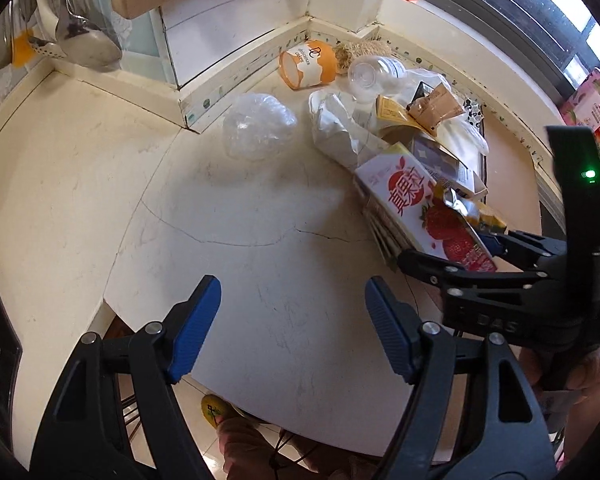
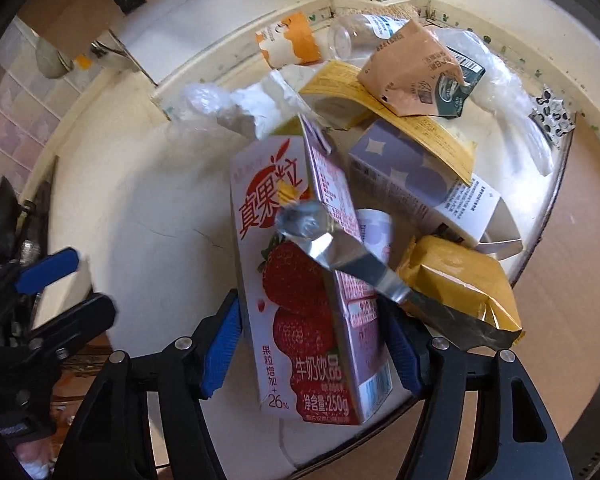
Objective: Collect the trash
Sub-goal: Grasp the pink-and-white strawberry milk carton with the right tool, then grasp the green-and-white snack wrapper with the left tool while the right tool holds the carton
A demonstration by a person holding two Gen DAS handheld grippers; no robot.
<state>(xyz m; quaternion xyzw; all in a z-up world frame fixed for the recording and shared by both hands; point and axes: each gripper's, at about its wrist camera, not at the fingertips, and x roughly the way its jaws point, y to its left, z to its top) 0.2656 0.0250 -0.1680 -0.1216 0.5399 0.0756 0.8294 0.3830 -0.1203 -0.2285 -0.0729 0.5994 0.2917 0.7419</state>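
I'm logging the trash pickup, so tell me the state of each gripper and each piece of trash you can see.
left gripper: open, empty
right gripper: shut on strawberry milk carton
strawberry milk carton: gripped, squashed
clear bottle: lying down, capless
orange cup: tipped over
clear plastic bag: crumpled

Cream cracked countertop [image 1: 240, 216] under me, dark-framed window [image 1: 512, 4] right, bright daylight; ladles [image 1: 88, 40] hanging left, pink wall tiles [image 2: 4, 120].

Both tools are black with blue ribbed pads and round silver screws: left tool [image 1: 294, 330]; right tool [image 2: 320, 350]; one green light glows; bare skin shows.
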